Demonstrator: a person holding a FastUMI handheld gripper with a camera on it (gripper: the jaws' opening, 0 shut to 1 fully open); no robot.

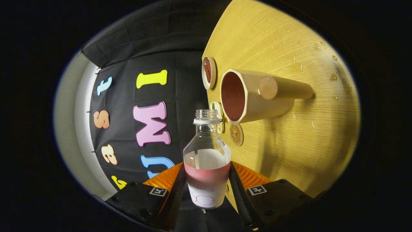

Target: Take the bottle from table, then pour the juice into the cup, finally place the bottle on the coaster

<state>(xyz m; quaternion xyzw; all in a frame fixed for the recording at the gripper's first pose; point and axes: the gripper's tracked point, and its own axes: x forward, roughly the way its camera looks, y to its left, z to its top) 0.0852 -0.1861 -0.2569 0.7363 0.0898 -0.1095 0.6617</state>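
A clear bottle (207, 161) without a cap sits between my fingers, and my gripper (207, 172) is shut on its labelled lower body. Red juice fills part of it. The whole view is rolled, so the bottle lies tilted sideways relative to the wooden table (289, 145). Its open mouth (206, 113) is close to the rim of the beige cup (244, 96), just short of it. The cup has a reddish inside and a round wooden handle (283, 88). A small round coaster (236, 134) lies on the table beside the cup, just beyond the bottle's neck.
A round dish with a brown inside (208, 72) stands on the far side of the cup. A pale greenish piece (218, 114) shows partly behind the bottle neck. Water droplets (333, 77) dot the table past the cup. The black cloth wall rises beyond the table edge.
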